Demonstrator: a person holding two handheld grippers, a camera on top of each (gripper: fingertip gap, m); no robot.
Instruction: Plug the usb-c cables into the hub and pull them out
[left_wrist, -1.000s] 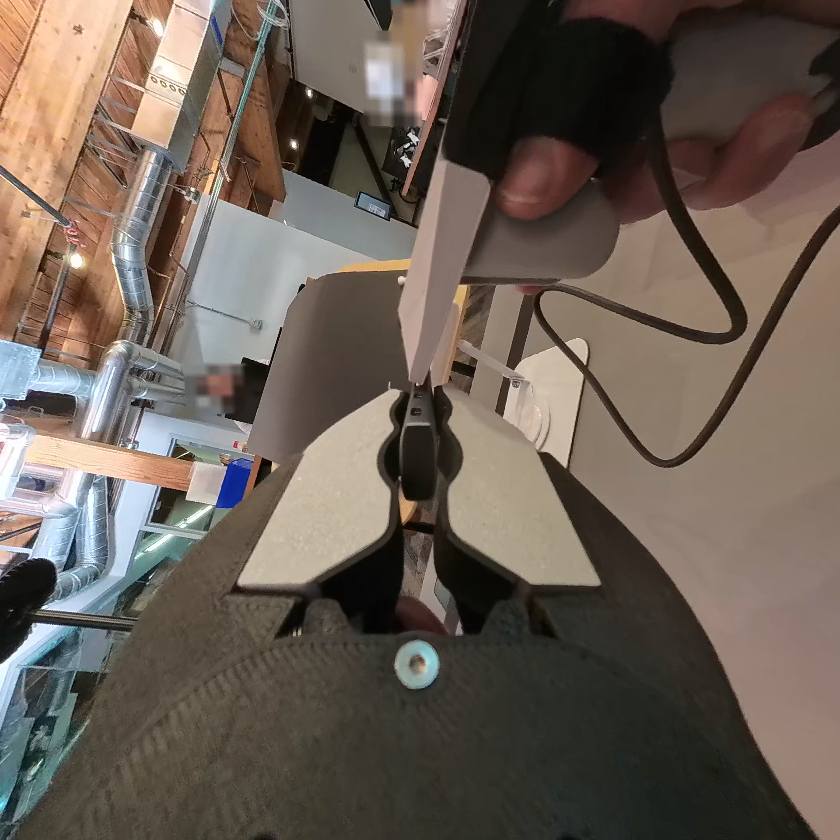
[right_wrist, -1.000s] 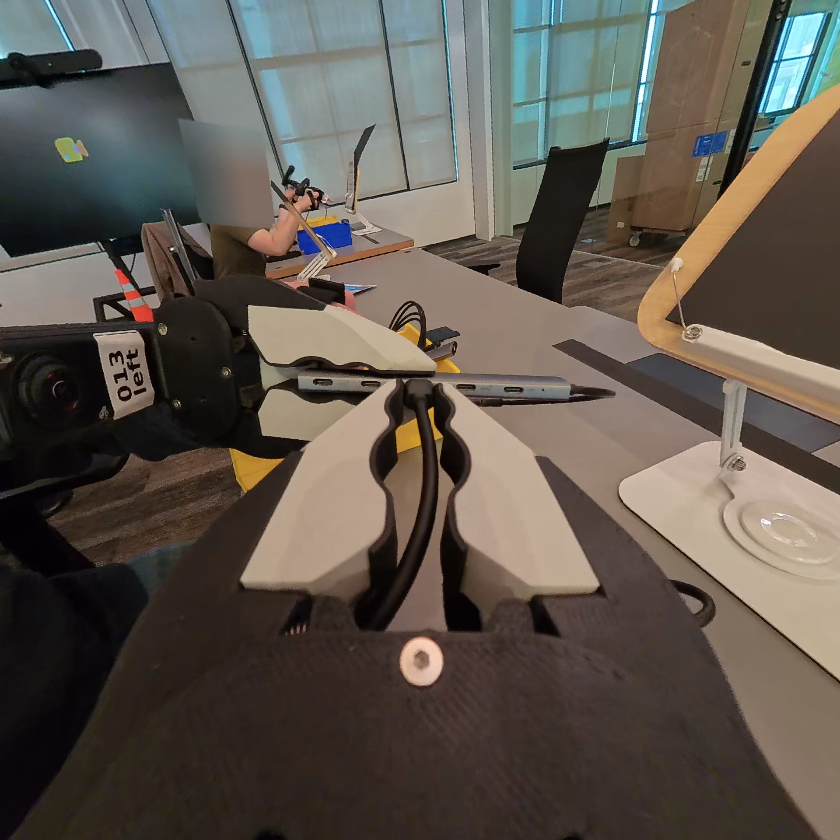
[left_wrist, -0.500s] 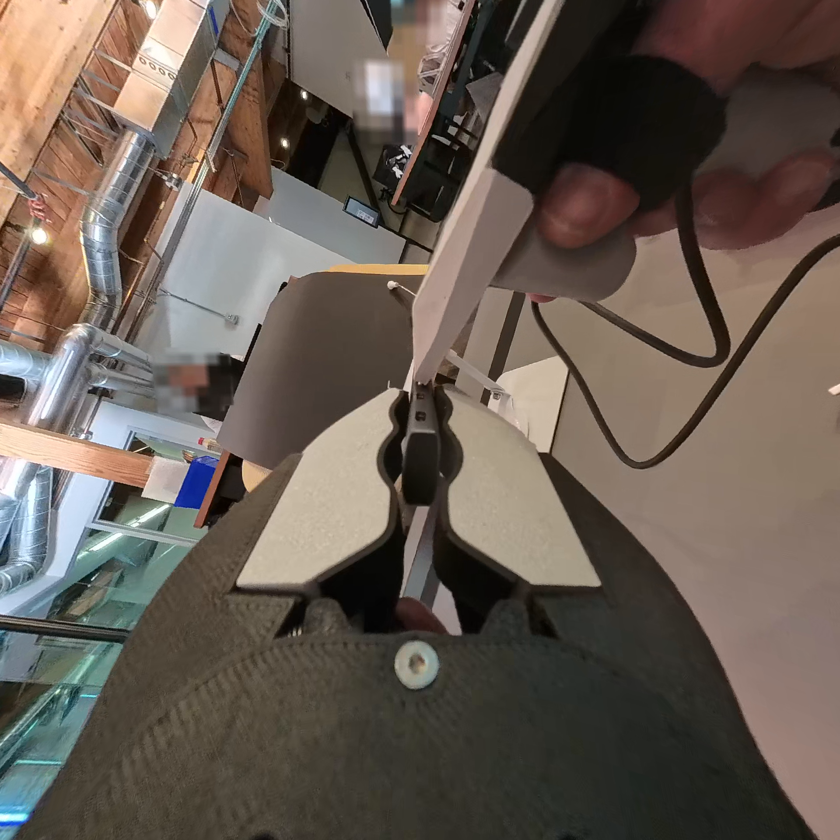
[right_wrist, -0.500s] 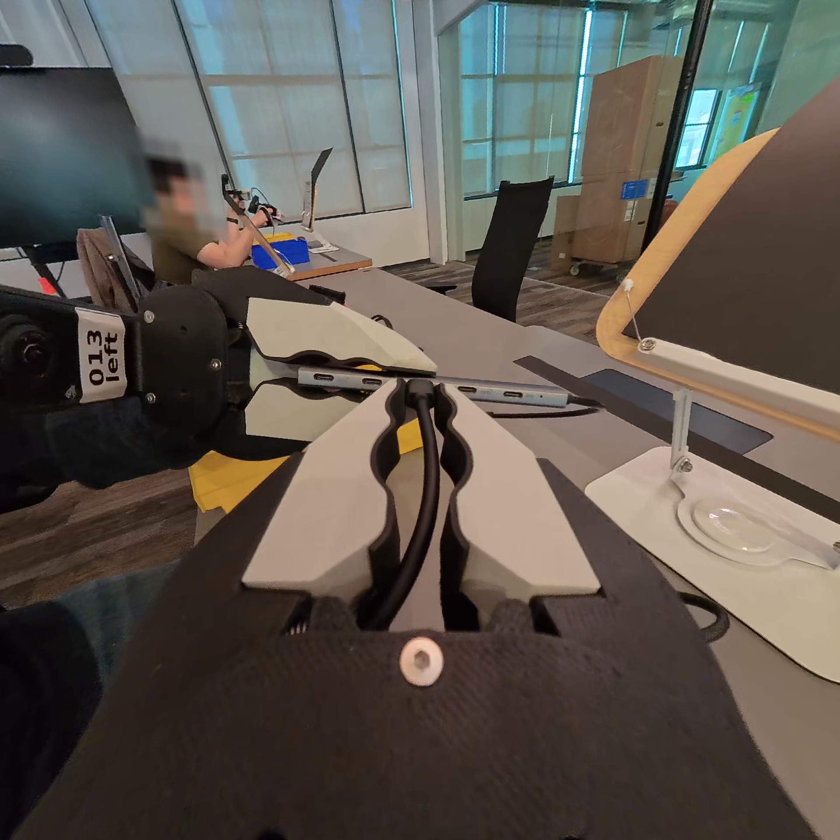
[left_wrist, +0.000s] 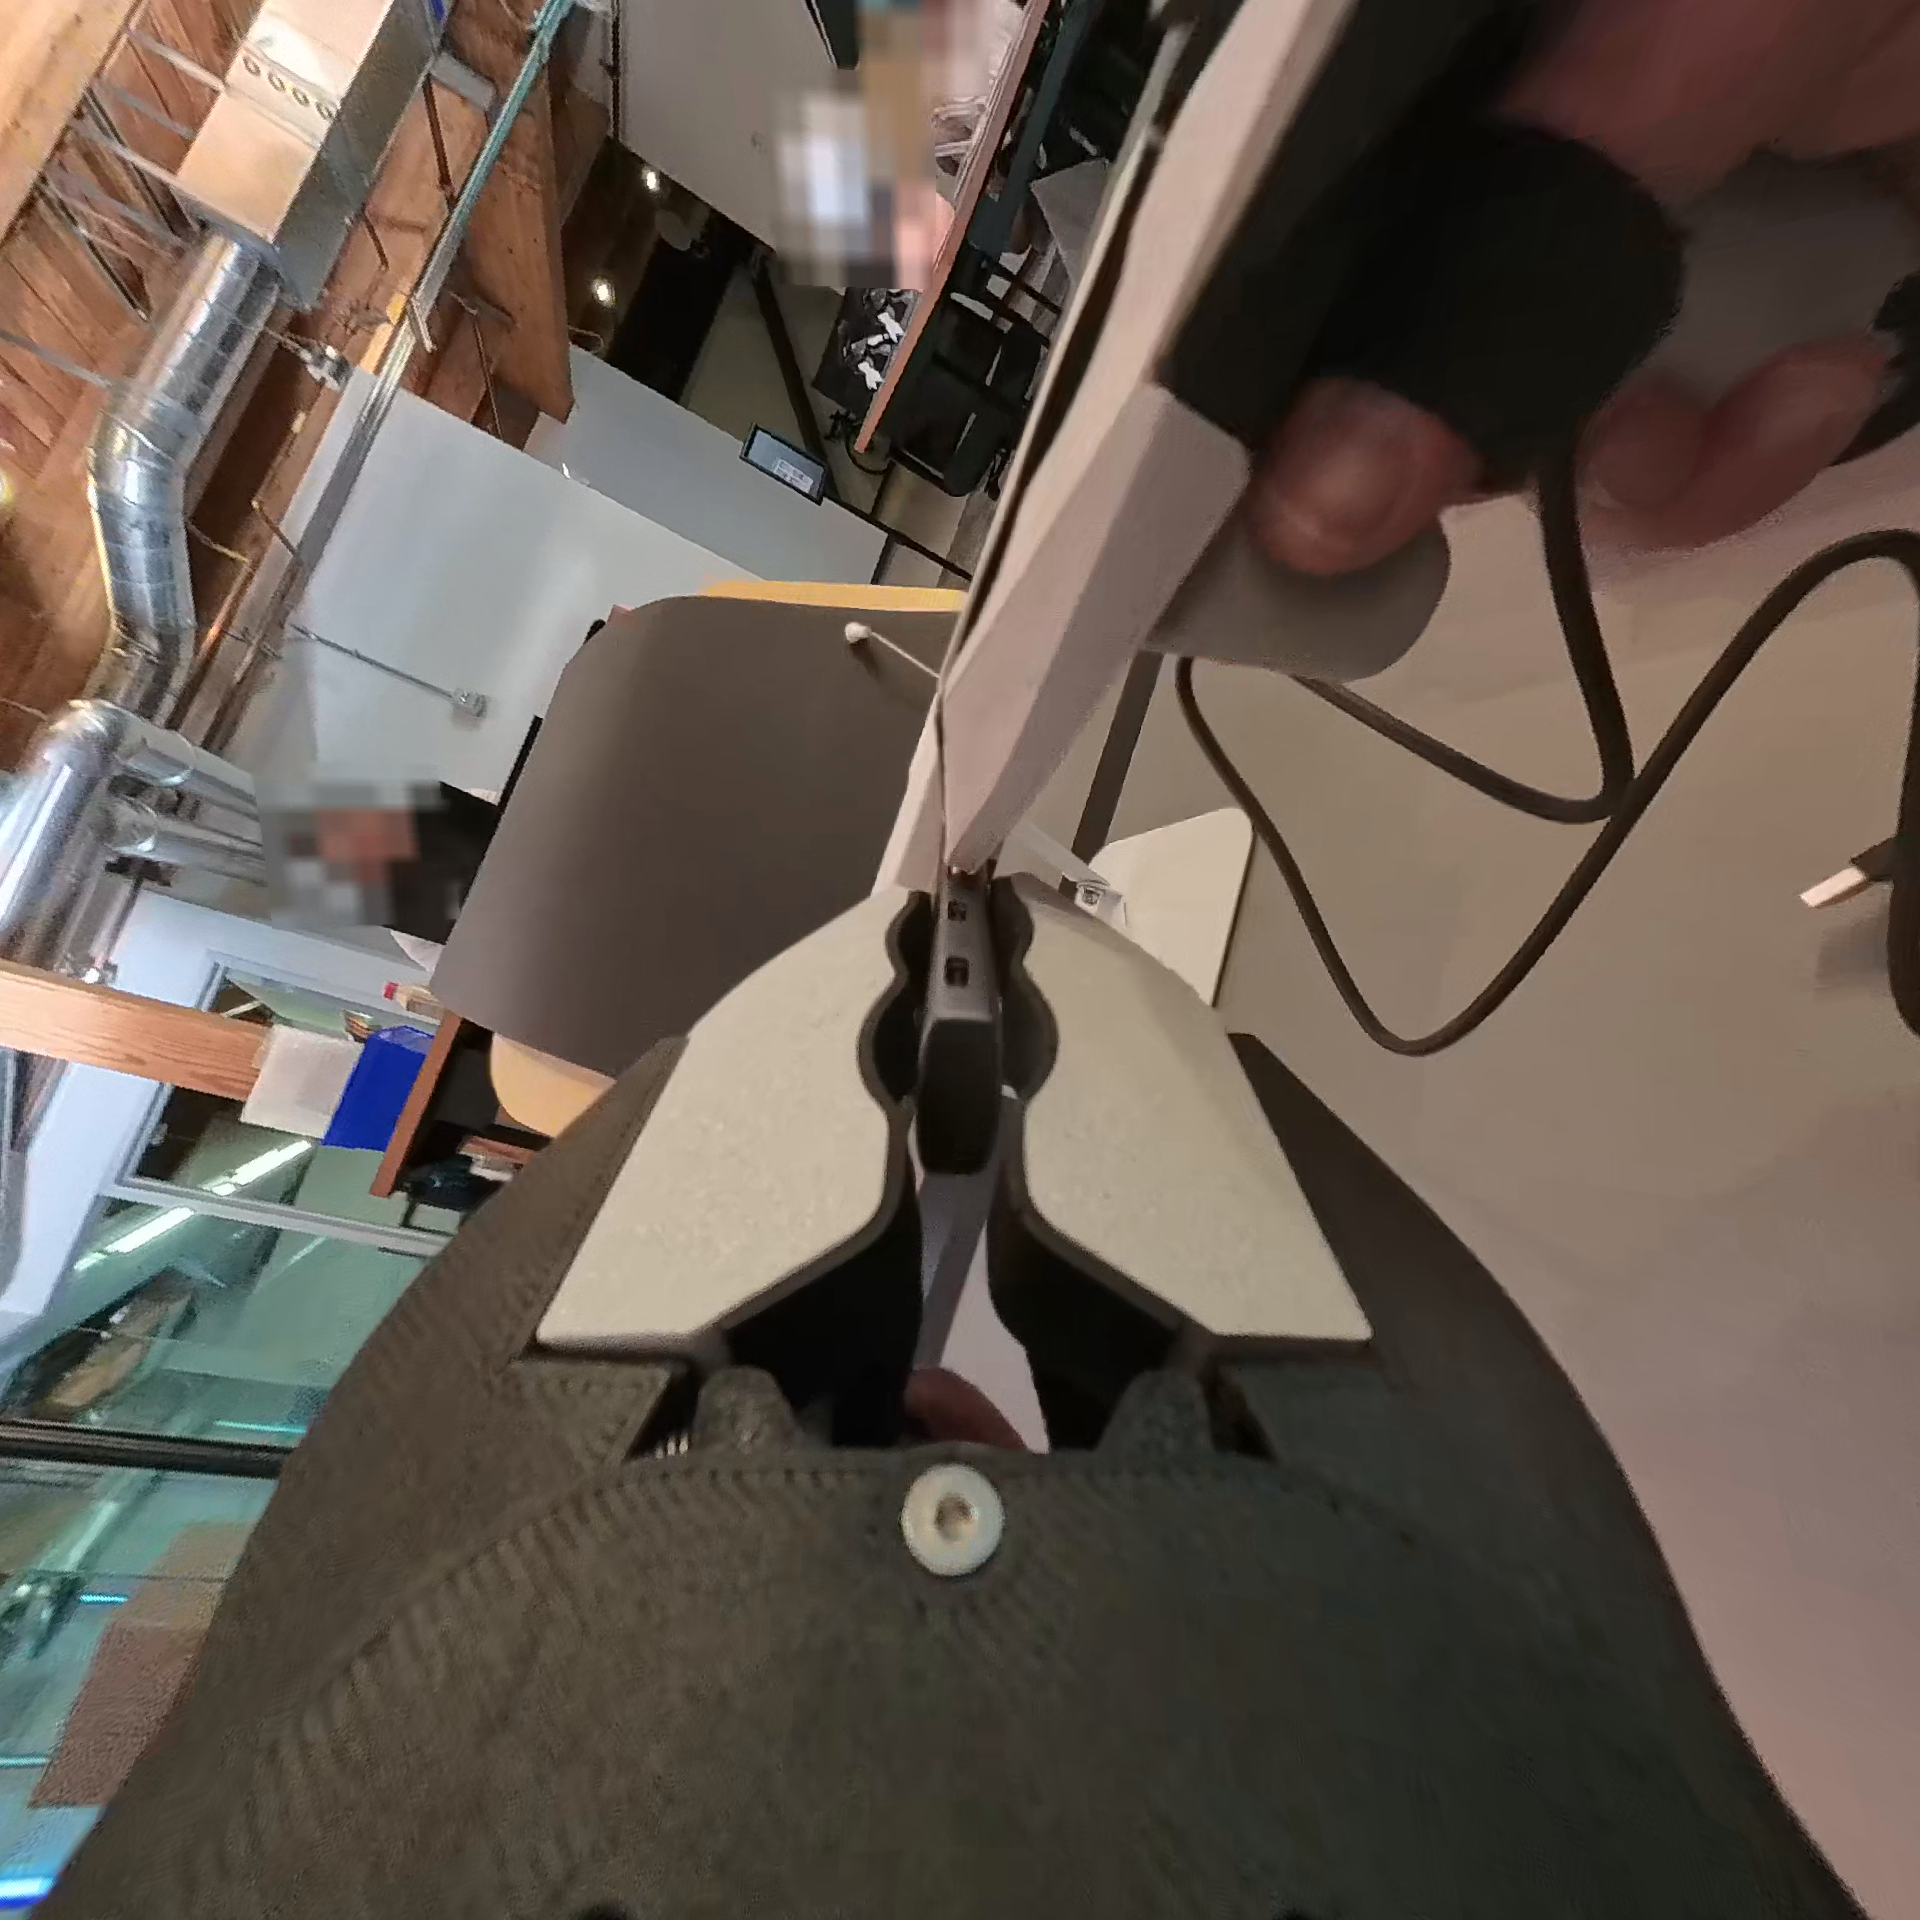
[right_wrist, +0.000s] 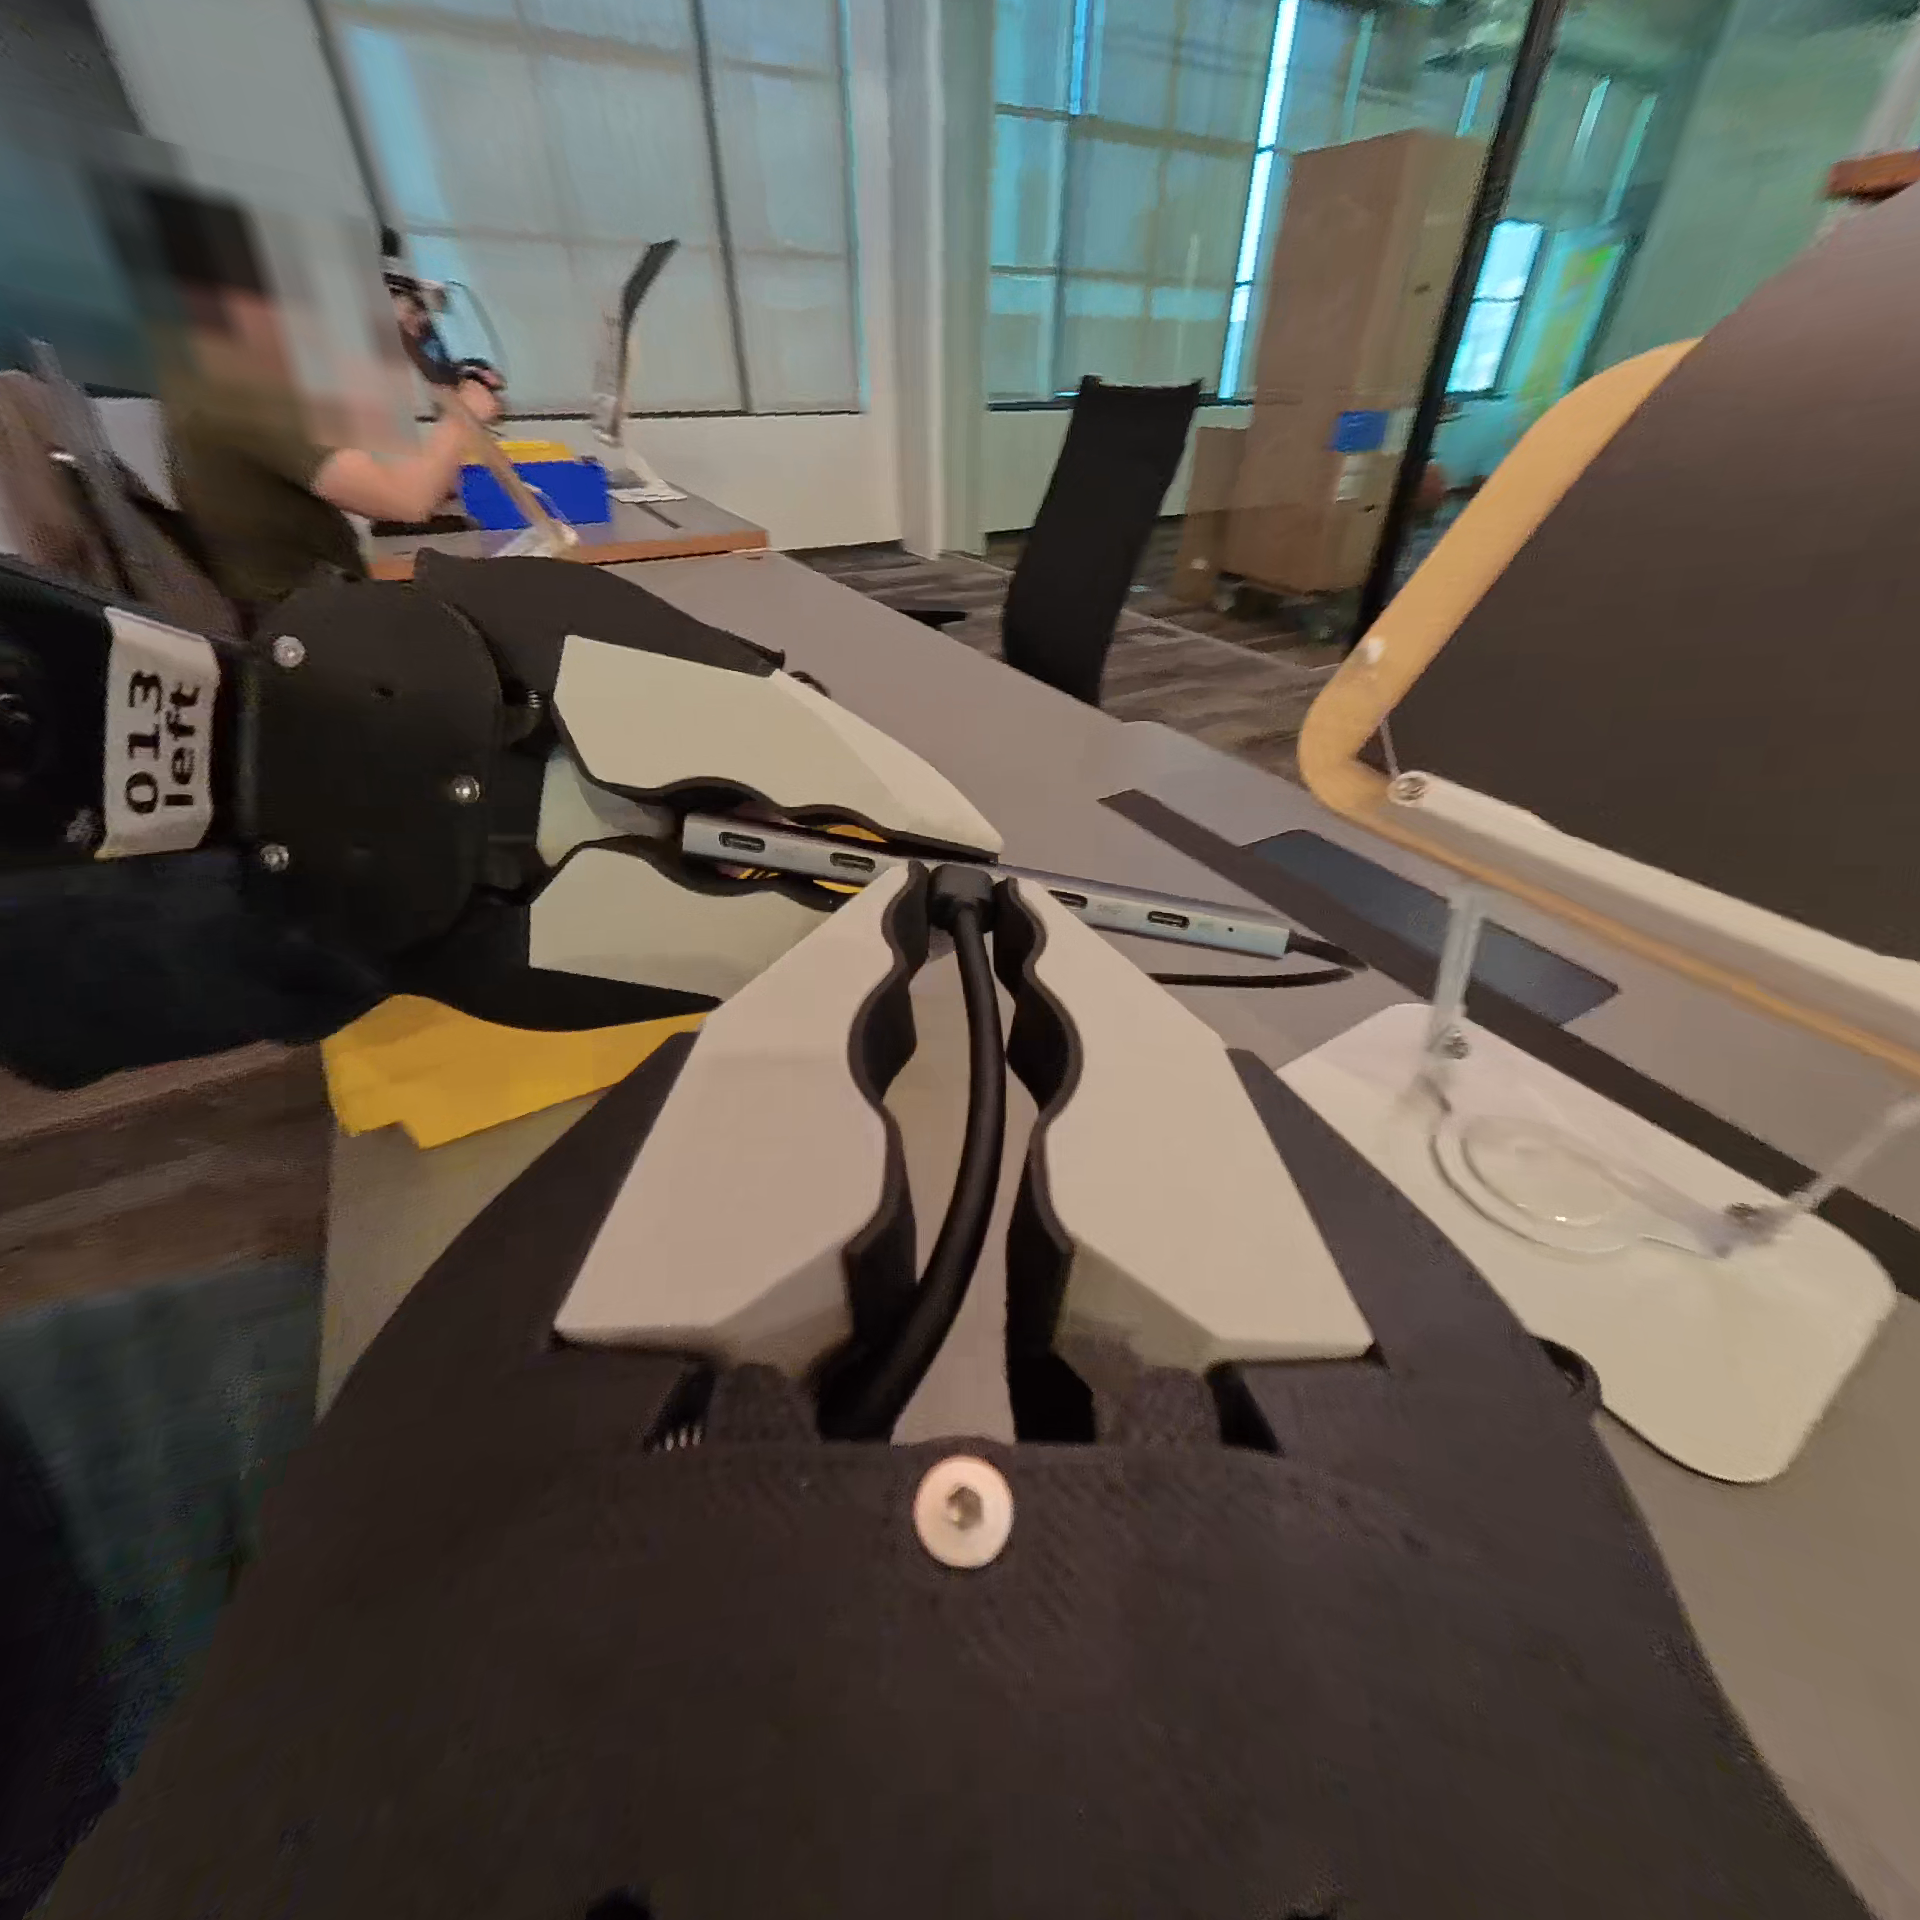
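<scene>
With the left tongs (right_wrist: 769, 862) pinching the hub (right_wrist: 1184, 920) and the right tongs (right_wrist: 961, 894) pinching a cable (right_wrist: 971, 1091) at a port, its seating was unclear and pulling out remained.

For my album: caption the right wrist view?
Right gripper presses a black cable at the hub held by left gripper.

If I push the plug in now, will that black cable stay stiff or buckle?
The black cable already bows between the right tool's fingers, so it probably flexes. Gripped at the plug, it should push straight. The slim hub, clamped at one end by the left tool, may lever sideways.
</scene>
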